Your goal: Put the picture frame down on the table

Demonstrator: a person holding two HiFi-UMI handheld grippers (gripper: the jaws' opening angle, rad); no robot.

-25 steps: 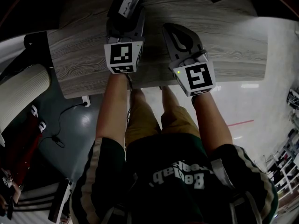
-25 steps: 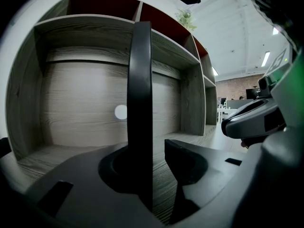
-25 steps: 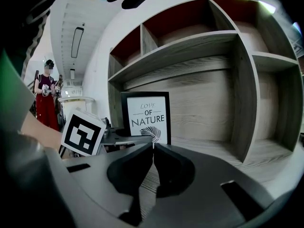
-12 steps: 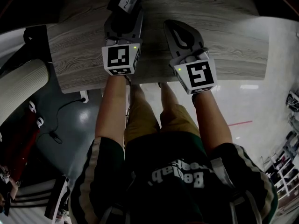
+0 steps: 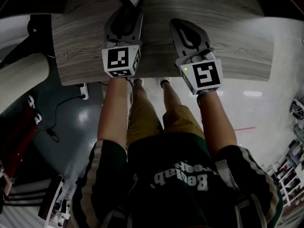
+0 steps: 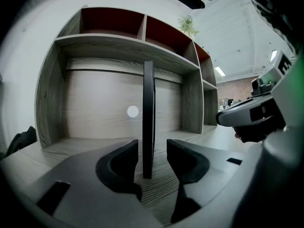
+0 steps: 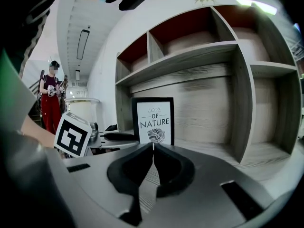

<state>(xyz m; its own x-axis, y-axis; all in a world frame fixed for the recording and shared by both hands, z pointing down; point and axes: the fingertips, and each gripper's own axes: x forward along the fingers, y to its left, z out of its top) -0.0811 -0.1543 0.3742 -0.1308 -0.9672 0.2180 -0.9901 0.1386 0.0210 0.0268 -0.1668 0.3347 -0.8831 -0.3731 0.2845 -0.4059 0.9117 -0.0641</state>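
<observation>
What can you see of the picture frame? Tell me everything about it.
The picture frame is a slim black rectangle, portrait format, around a white print reading LOVE OF NATURE above a leaf drawing. It stands upright on the grey wood-grain table, before the shelf unit. In the left gripper view it shows edge-on between the left tongs, whose jaws have just been opening and stand clear of it on both sides. Only the table appears to touch it.

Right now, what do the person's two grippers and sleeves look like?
The left gripper and right gripper are grey shells with black tongs. Each carries a white cube with black square markers; the right cube shows a green light. Sleeves are short, dark green, pale-striped.
</observation>
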